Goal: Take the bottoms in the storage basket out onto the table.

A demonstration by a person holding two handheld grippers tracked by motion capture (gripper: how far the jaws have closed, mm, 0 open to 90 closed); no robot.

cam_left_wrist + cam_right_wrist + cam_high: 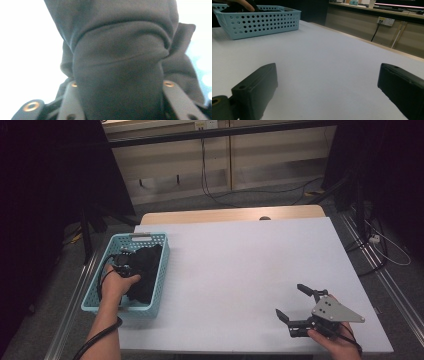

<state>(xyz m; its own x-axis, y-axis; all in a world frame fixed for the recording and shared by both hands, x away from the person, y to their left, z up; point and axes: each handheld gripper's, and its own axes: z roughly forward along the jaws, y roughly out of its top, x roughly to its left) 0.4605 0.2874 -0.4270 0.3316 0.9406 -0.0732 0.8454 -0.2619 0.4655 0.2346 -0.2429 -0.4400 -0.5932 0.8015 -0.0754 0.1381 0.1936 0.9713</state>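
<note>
We see the left gripper (pixel 131 268) down inside the light-blue perforated basket (pixel 159 280), which sits at the left edge of the white table (pixel 240 265). Its jaws pinch a thick fold of the black garment (pixel 146 270) that lies bunched in the basket. In the left gripper view that dark cloth (pixel 120 70) bulges up between the two jaws and presses against both. The left hand (pixel 114 287) grips the tool from the near side of the basket, with its cable trailing back along the forearm.

We see the right gripper (pixel 296 306) resting over the table's near right corner, well apart from the basket, held by the right hand (pixel 336 340). Its jaws are spread wide, with bare tabletop between them. In the right gripper view the basket (pixel 262 23) stands far off at upper left.
</note>
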